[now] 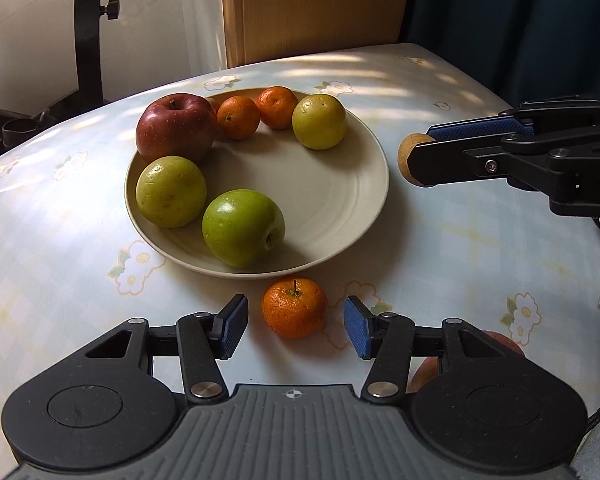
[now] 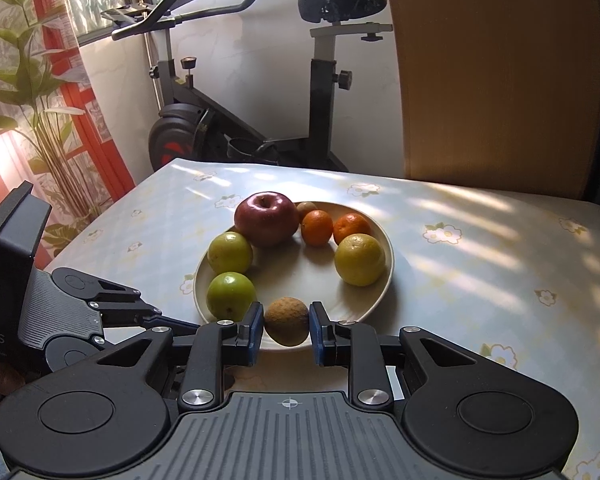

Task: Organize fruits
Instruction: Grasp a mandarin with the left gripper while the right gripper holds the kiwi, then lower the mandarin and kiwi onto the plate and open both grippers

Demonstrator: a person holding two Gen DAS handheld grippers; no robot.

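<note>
**Orange fruit waits between two blue pads**

Orange and round, the loose tangerine [image 1: 294,307] sits on the surface [image 1: 460,264] just in front of the plate [image 1: 340,184]. The left gripper [image 1: 296,330] points down at it with its jaws apart, one blue pad on each side, and neither pad touches the skin yet. The right gripper [image 2: 287,328] is squeezed tight on a small brown fruit [image 2: 287,321], held above the near rim of the plate.

On the plate lie a red apple [image 1: 176,126], three green fruits and two more tangerines, in a ring with a bare middle. Another reddish fruit [image 1: 426,372] peeks out from under the left gripper.

What could go wrong? The tangerine is round, so if one pad bumps it first, it may roll away across the smooth cloth. If the pads close too near the top, it could pop out. The brown fruit could roll against the others when let go, because the plate slopes inward.
</note>
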